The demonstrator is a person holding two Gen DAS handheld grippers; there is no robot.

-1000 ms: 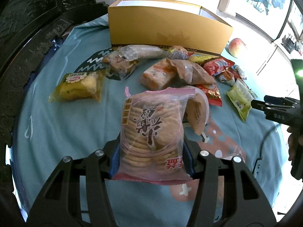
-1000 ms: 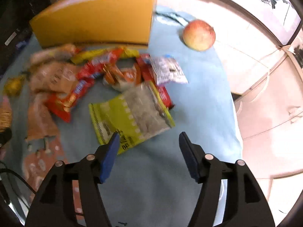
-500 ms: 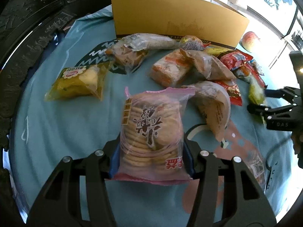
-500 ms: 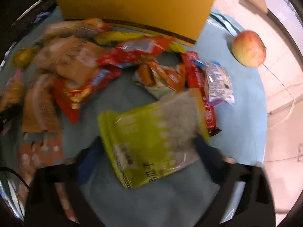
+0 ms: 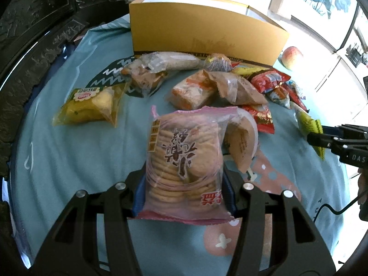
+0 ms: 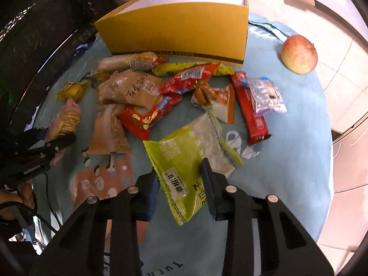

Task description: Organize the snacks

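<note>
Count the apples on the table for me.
1. The apple sits alone on the blue tablecloth, right of the yellow box. Others could be hidden behind the box.

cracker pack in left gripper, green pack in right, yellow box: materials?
Cracker pack: thin clear plastic film, glossy; the crackers show through and it wrinkles.
Green pack: printed plastic film, glossy, with a clear window showing white pieces.
Yellow box: looks like matte cardboard; flat stiff walls, white inside.
</note>
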